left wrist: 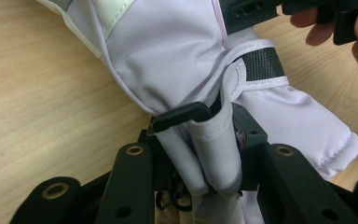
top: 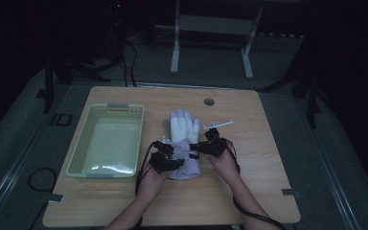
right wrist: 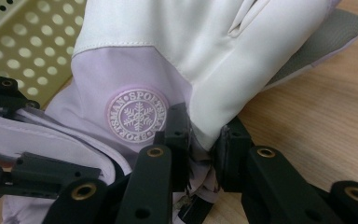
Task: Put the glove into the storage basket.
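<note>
Both of your grippers are already clamped on the glove [top: 184, 143], which lies on the worktop [top: 258, 158] between your hands, just right of the basket [top: 106, 142]. Your left gripper [top: 166, 163] has its jaws pinched narrow on a fold of the cuff fabric; in the left gripper view the fold [left wrist: 214, 149] stands up between them, with the strap [left wrist: 260, 65] just beyond and to the right. Your right gripper [top: 206, 146] has its jaws drawn close on the glove's edge near the round snowflake badge [right wrist: 138, 115], which sits just left of them and a little ahead.

What matters for the next move is the glove's long axis. It runs away from you, fingers [top: 184, 122] at the far end, cuff at the near end, and both pairs of jaws bite at the cuff end from opposite sides. So the whole finger half lies ahead of your jaws, unsupported, and will likely hang or trail once you lift.

The basket lies beyond your left gripper, on the side away from the right one. Your left hand is the nearer to it, so I would expect that hand to lead across and the right to follow, keeping the cuff stretched between them.
</note>
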